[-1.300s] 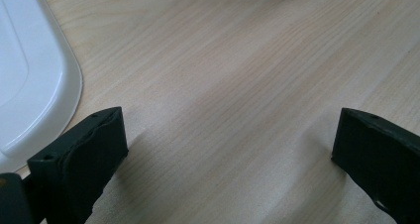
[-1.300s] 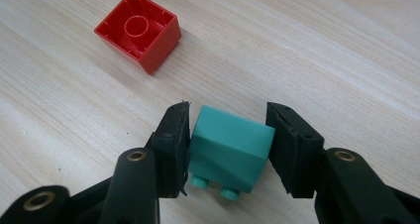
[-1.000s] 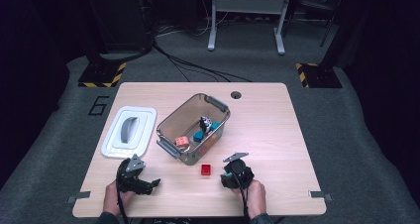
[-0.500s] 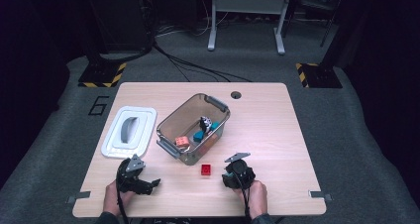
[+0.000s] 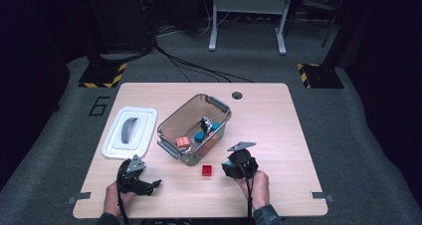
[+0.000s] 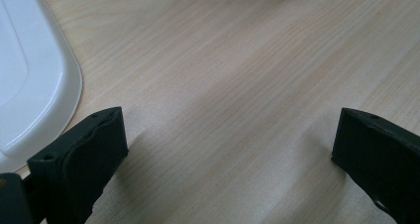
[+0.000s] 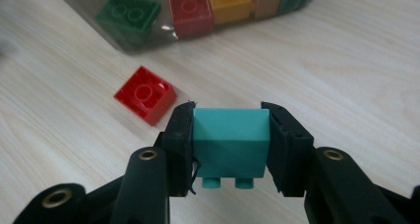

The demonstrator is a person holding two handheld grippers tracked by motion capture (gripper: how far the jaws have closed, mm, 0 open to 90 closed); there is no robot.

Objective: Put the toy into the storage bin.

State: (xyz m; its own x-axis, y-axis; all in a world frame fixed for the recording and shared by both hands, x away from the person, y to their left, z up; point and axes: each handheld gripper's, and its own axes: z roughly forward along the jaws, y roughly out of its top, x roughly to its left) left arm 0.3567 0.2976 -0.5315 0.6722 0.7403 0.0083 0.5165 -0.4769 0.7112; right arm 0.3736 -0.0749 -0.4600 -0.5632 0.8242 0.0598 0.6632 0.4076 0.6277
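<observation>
Right claw [image 7: 231,127]: clamped on teal brick [image 7: 231,143], studs pointing back toward the hand; its jaws have just been closing onto it.
Left claw [image 6: 223,144]: gaping, empty, over bare desk [image 6: 237,75].
Bin [image 5: 171,130]: about 10 o'clock from right claw, which is the nearer one.
Red brick [image 5: 207,170]: on desk, 9 o'clock of right claw.
Change: right claw now higher than a second ago.

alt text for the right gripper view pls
The right gripper clamps a teal toy brick between its two black jaws above a pale wooden table. A red brick lies on the table beyond, near a clear bin holding more coloured bricks.
</observation>
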